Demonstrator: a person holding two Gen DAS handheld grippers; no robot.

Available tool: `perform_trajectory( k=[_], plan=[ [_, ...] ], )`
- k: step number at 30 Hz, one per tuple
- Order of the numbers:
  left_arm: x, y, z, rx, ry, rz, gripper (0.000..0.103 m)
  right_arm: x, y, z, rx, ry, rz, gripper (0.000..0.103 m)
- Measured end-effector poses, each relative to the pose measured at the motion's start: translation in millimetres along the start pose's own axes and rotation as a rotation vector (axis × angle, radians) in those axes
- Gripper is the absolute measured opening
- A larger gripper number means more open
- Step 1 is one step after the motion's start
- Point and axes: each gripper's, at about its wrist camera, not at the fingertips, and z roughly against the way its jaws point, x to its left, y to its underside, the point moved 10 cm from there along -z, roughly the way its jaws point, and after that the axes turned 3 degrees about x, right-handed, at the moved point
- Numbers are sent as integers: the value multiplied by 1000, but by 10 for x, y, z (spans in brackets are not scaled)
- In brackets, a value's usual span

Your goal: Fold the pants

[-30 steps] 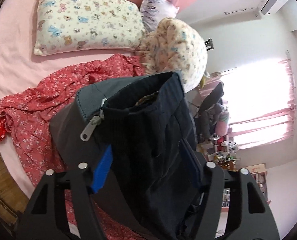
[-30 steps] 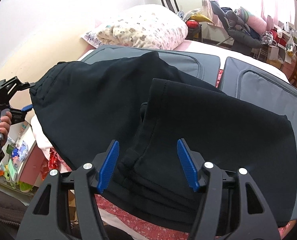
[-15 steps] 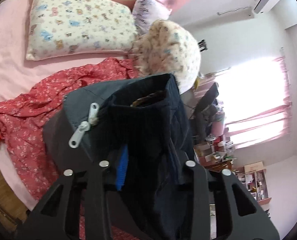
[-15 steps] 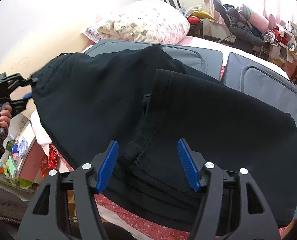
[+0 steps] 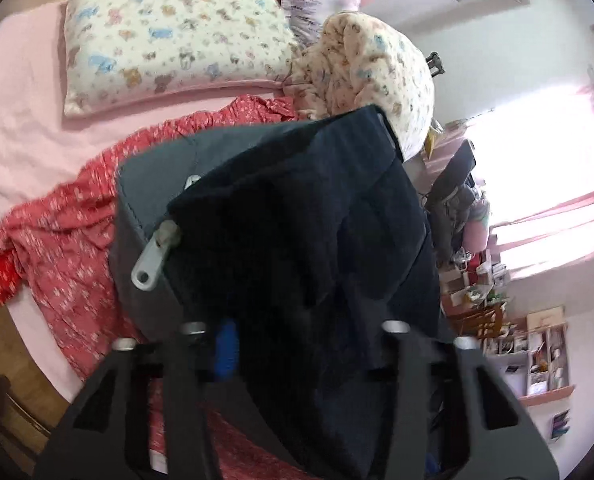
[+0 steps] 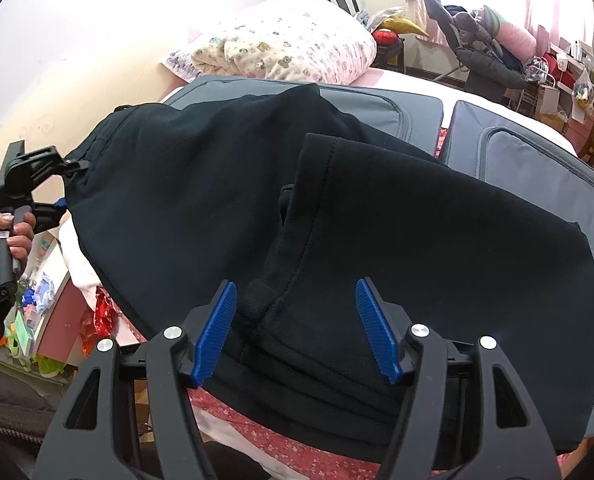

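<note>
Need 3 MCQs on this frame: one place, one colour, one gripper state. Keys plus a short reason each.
1. What do the black pants lie on?
A. a grey zippered case
B. the bare floor
C. a wooden chair

2. What colour is the crumpled garment beside the case, on the pink sheet?
A. green
B. red with small white flowers
C. plain yellow

3. How does the right gripper stand?
A. shut on the pants
B. open, with the pants between its pads and not pinched
C. out of view

Key: 1 A, grey panels show past the far edge of the pants. 2 B, red floral cloth spreads left of the case in the left wrist view. 3 B, the blue pads stand wide apart, while the left gripper pinches the far corner of the pants.
</note>
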Motion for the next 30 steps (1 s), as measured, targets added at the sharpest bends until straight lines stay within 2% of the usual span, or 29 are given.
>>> perform_trajectory(
  k=[2,3,7,10,12,18,22,24,26,27,30],
  plan=[
    [25,-8,38,-13,47,43,25,-28,6,30,-6,4,-7,64],
    [17,-10,62,-18,62,42,23,-45,4,45,-9,8,-11,64],
    [-120,17,207,-59,103,-21,16,-163,14,107,-24,20,-42,64],
    [-328,38,329,-94,149,-72,14,-264,16,171,-40,25,-77,66],
    [-476,58,411,-110,179,-112,14,-322,15,200,-48,31,-93,71],
    [-1046,188,687,-144,281,-254,13,-525,9,320,-95,42,-181,71],
    [-1251,271,777,-144,314,-295,13,-553,-368,309,-168,53,-177,71],
    [-1281,300,784,-142,318,-297,13,-457,-526,228,-162,23,-143,66],
    [-1294,313,782,-134,319,-287,13,-285,-635,131,-136,-83,-134,60],
    [-1293,318,787,-134,317,-285,13,-234,-666,99,-132,-108,-130,58],
    [-1269,328,812,-135,316,-286,13,-172,-726,-118,-90,-132,-113,56]
  ],
)
